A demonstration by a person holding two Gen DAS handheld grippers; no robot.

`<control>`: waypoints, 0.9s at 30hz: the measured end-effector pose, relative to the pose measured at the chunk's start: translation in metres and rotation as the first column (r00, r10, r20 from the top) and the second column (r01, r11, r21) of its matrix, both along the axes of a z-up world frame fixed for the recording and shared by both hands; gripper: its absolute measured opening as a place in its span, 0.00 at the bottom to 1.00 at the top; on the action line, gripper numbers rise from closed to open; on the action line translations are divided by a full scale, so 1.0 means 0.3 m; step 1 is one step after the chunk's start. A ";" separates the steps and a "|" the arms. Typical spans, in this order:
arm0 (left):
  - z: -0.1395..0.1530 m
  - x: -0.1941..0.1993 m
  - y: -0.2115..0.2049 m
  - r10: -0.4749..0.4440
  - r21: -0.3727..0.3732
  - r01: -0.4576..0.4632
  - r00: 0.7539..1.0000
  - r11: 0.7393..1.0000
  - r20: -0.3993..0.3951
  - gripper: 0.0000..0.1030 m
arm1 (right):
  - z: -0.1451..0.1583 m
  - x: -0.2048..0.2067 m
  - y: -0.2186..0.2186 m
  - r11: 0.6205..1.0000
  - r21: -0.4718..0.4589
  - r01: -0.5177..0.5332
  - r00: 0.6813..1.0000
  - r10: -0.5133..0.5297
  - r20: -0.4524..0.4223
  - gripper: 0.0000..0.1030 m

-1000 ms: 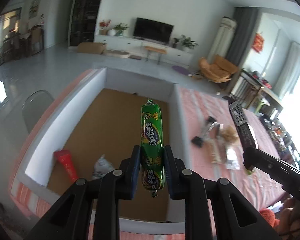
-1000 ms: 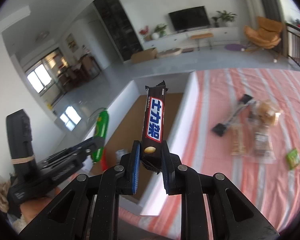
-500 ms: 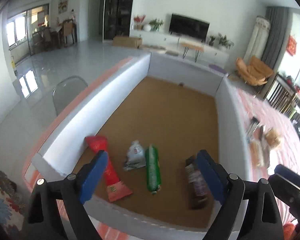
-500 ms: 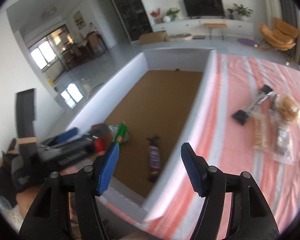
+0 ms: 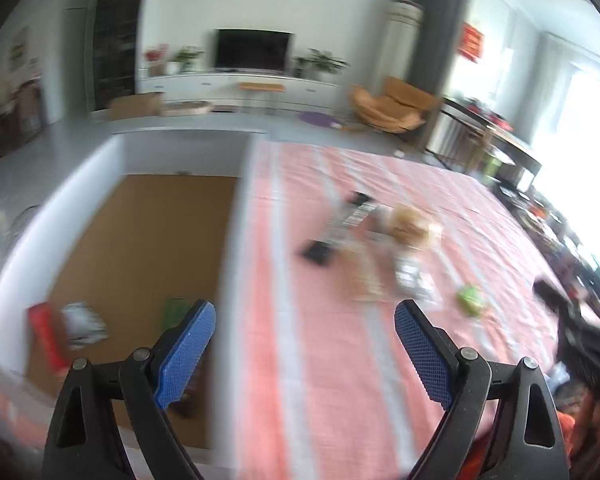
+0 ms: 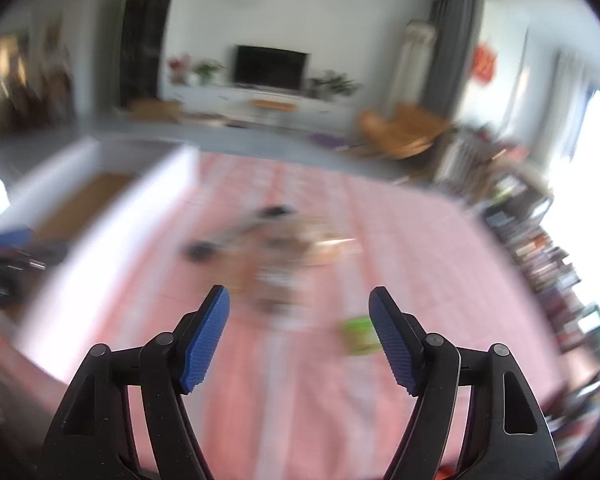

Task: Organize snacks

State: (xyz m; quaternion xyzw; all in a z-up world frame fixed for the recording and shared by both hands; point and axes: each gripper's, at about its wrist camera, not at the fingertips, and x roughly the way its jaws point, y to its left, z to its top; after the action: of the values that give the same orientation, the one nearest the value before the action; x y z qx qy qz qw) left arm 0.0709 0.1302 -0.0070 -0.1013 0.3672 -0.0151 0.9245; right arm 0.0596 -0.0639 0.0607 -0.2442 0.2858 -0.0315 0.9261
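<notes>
Striped tablecloth lies under both empty, just-opened grippers.

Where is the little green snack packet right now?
The green packet lies on the pink striped cloth, on the right in the left wrist view, just right of the pile of clear-wrapped snacks, outside the white box.

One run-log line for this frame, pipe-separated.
left gripper open, empty | right gripper open, empty | white-walled cardboard box holds red packet | small green packet on striped cloth

home living room, wall television on a low white cabinet, orange armchair, potted plants
</notes>
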 end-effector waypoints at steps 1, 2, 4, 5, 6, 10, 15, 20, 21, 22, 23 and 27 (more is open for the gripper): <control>0.000 0.006 -0.042 -0.032 -0.003 0.032 0.999 0.999 -0.005 0.88 | 0.001 0.018 -0.030 0.993 -0.099 0.059 0.998 -0.057 0.020 0.74; -0.005 0.015 -0.102 -0.077 -0.003 0.077 0.997 0.997 -0.017 0.89 | -0.006 0.033 -0.067 0.978 -0.177 0.114 0.993 -0.111 0.030 0.77; -0.023 0.036 -0.195 -0.150 -0.006 0.150 0.988 0.989 -0.048 0.92 | -0.032 0.058 -0.148 0.971 -0.176 0.163 0.986 -0.165 0.005 0.78; -0.032 0.048 -0.231 -0.177 -0.007 0.177 0.982 0.984 -0.064 0.94 | -0.044 0.065 -0.180 0.979 -0.120 0.167 0.985 -0.171 -0.020 0.78; -0.046 0.069 -0.271 -0.198 -0.005 0.198 0.977 0.980 -0.079 0.94 | -0.065 0.073 -0.215 0.985 -0.039 0.167 0.984 -0.169 -0.059 0.78; -0.149 0.134 -0.393 -0.231 0.051 0.241 0.962 0.969 -0.147 0.94 | -0.217 0.097 -0.327 0.932 0.313 0.182 0.966 -0.111 -0.233 0.79; -0.285 0.194 -0.425 -0.189 0.100 0.210 0.964 0.973 -0.187 0.94 | -0.362 0.119 -0.399 0.825 0.496 0.270 0.938 -0.110 -0.329 0.79; -0.387 0.237 -0.393 -0.129 0.111 0.157 0.966 0.981 -0.226 0.94 | -0.414 0.106 -0.428 0.797 0.527 0.296 0.937 -0.134 -0.324 0.79; -0.400 0.239 -0.389 -0.123 0.110 0.151 0.965 0.982 -0.231 0.94 | -0.423 0.104 -0.430 0.794 0.529 0.301 0.936 -0.138 -0.325 0.79; -0.414 0.245 -0.387 -0.118 0.111 0.147 0.965 0.983 -0.236 0.94 | -0.426 0.103 -0.436 0.788 0.535 0.305 0.935 -0.141 -0.326 0.79; -0.429 0.248 -0.383 -0.113 0.113 0.144 0.964 0.983 -0.242 0.94 | -0.424 0.102 -0.444 0.784 0.540 0.306 0.935 -0.142 -0.324 0.79; -0.469 0.252 -0.378 -0.102 0.124 0.136 0.964 0.983 -0.247 0.94 | -0.422 0.106 -0.438 0.786 0.537 0.305 0.938 -0.151 -0.312 0.79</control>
State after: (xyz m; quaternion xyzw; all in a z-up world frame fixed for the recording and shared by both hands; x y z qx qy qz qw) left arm 0.1464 0.0167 -0.1477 -0.0151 0.4815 -0.0326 0.8757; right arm 0.0913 -0.1954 -0.0660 0.0830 0.4247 -0.0243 0.9012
